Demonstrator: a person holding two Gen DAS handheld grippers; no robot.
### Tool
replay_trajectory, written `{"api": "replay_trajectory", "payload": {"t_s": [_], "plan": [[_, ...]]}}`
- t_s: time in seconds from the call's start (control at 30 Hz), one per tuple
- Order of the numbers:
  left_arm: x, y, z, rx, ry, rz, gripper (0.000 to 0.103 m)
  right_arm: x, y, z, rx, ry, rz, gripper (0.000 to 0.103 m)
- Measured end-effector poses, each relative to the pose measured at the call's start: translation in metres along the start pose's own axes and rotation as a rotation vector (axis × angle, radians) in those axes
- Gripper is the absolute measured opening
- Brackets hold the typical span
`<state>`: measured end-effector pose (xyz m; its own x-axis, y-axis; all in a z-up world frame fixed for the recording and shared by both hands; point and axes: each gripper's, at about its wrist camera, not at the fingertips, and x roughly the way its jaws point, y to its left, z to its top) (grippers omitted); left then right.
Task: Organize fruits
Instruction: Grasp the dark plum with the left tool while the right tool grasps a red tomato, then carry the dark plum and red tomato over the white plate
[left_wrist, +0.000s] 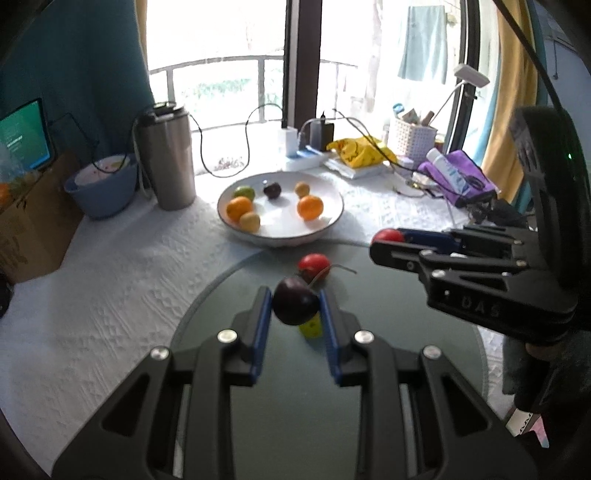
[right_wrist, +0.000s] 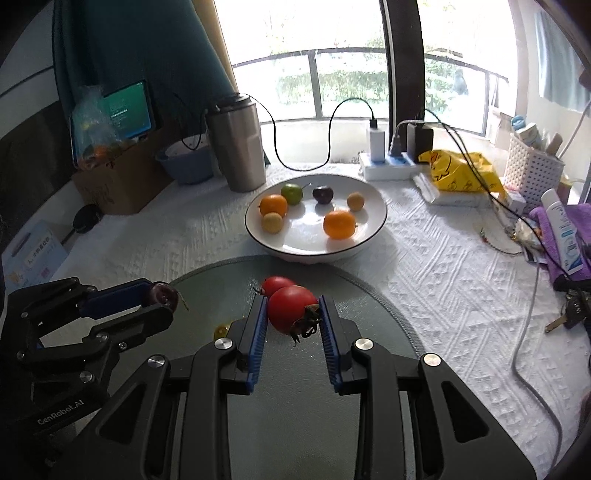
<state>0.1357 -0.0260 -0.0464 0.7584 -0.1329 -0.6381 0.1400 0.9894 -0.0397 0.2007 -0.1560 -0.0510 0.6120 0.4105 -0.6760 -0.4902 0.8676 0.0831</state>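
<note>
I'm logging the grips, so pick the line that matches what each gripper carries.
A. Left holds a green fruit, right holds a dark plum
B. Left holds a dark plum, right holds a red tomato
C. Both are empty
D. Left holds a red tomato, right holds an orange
B: the left gripper pinches the dark plum between its blue pads, and the right gripper clamps the red tomato.
</note>
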Motion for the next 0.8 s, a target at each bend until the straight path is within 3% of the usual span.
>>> {"api": "replay_trajectory", "payload": {"t_s": [0.43,0.8], "plan": [[-0.028,-0.011,0.020,0.027,-0.080,-0.003,0.027,-0.028,0.003,0.009,-0.007,-0.061,-0.001,0.030],[-0.026,-0.009,0.044,0.022,-0.114,0.006,0.028,-0.041,-0.006,0.033,-0.025,-0.111,-0.016,0.030]]}}
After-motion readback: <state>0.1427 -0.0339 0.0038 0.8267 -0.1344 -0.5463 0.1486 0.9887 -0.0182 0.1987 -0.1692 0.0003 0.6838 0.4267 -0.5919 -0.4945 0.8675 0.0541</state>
